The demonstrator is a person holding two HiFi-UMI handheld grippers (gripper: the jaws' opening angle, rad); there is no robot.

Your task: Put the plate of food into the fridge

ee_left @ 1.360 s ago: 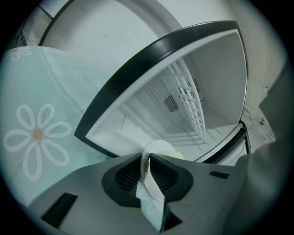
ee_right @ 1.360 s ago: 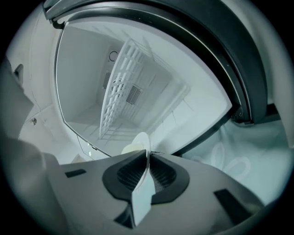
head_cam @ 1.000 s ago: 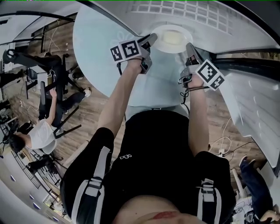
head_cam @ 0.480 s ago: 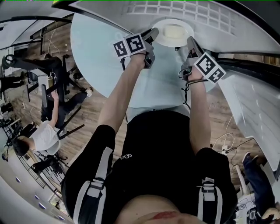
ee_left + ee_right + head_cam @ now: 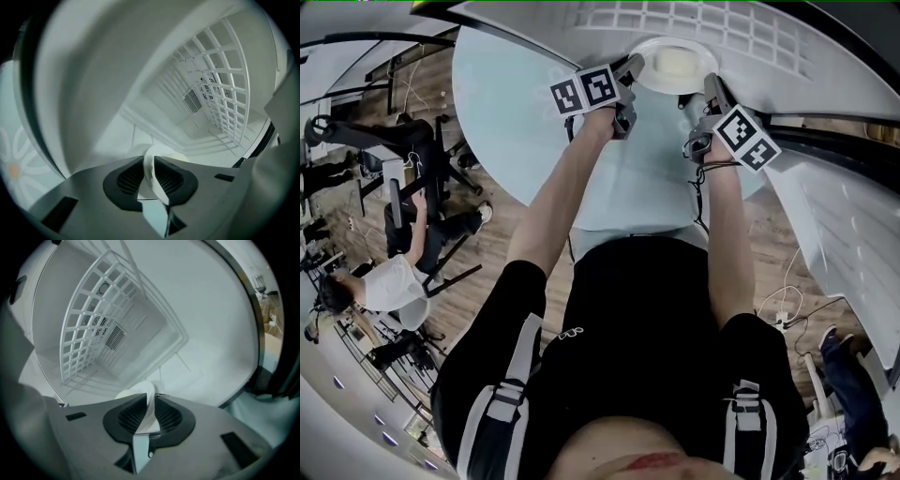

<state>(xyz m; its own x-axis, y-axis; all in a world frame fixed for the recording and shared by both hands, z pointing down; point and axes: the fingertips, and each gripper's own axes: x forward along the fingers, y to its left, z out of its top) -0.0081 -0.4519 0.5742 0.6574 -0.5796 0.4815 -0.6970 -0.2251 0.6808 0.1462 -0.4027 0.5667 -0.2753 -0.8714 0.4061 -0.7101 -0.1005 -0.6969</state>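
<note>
A white plate (image 5: 675,61) with pale food on it hangs at the mouth of the open fridge (image 5: 741,33). My left gripper (image 5: 633,67) holds the plate's left rim, its jaws closing with the rim pinched between the pads. My right gripper (image 5: 710,86) is shut on the right rim. In the left gripper view the plate's edge (image 5: 161,152) stands upright between the jaws of the gripper (image 5: 149,174). The right gripper view shows the other edge (image 5: 140,392) clamped in the gripper (image 5: 150,411). Beyond the plate lies the fridge's white floor and back wall.
A white wire shelf (image 5: 225,93) (image 5: 89,319) hangs above the plate inside the fridge. The fridge door (image 5: 853,234) stands open at the right. A round pale table (image 5: 516,122) is beneath my arms. A person (image 5: 384,281) sits among stands at the far left.
Both grippers have carried the plate forward, off the round table and up to the fridge opening. The grip on both rims is unchanged.
</note>
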